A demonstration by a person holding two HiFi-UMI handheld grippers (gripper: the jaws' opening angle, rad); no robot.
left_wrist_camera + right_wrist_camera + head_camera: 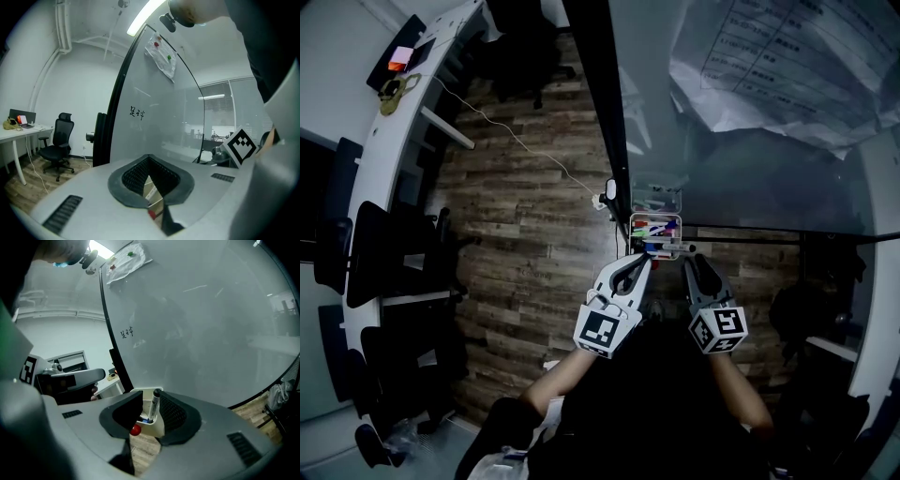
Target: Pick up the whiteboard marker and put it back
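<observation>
Marker check: black whiteboard marker (153,405) stands in the white plastic tray (157,426), between my right gripper's (150,401) spread jaws, ungripped. I'd withdraw straight back without brushing it. Left gripper (149,159) jaws are pressed together.

In the right gripper view the whiteboard marker (154,408) is showing only its upper barrel — its lower end is hiding inside the white tray (153,428), whose left side one jaw is covering. In the left gripper view that tray is peeping through as a thin sliver between the jaws, too little to tell its contents. In the head view the coloured pens (656,228) are blurring into specks too small to count, and the paper sheet (787,66) is running off the top edge — print too small to read.
</observation>
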